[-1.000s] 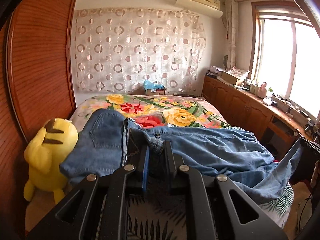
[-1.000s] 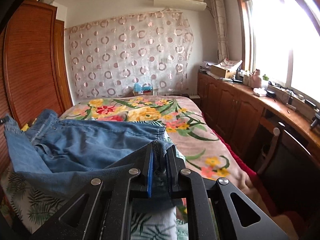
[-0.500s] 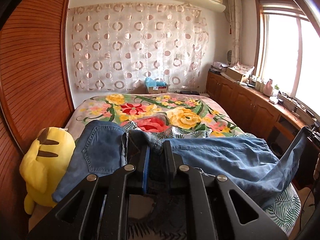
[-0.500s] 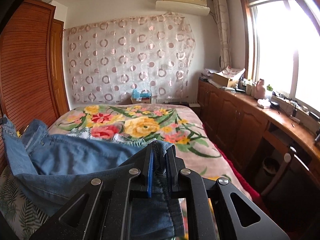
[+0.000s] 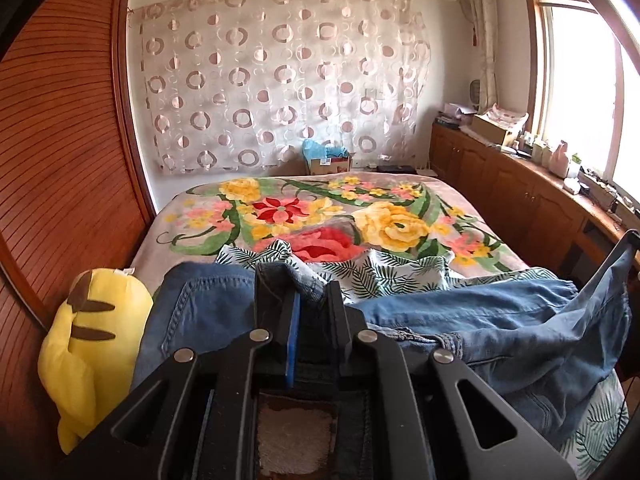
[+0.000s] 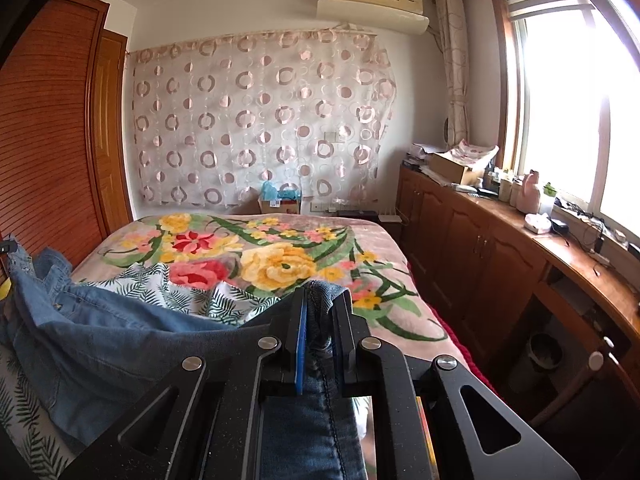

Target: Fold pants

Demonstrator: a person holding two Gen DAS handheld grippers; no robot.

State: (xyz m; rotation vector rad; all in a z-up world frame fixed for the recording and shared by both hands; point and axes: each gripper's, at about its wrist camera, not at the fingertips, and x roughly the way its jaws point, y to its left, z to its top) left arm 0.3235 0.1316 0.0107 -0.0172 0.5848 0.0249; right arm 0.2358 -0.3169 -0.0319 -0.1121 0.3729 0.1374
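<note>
Both grippers are pointing across the bed and tilted a bit downward. The left gripper (image 5: 310, 300) is clamping down on a bunched fold of the jeans (image 5: 460, 312), and the right gripper (image 6: 320, 300) is pinching a hem edge of the same denim, jaws nearly together with cloth squeezed between them. The jeans are hanging stretched between the two, sagging over the near end of the bed, light blue with visible seams and a pocket. Under them a leaf-print sheet (image 5: 380, 276) is lying on the floral blanket (image 5: 280, 212). A yellow plush toy (image 5: 88, 360) is sitting wedged by the wooden wardrobe (image 5: 60, 160), with wooden cabinets (image 6: 480, 248) running along the window side.
</note>
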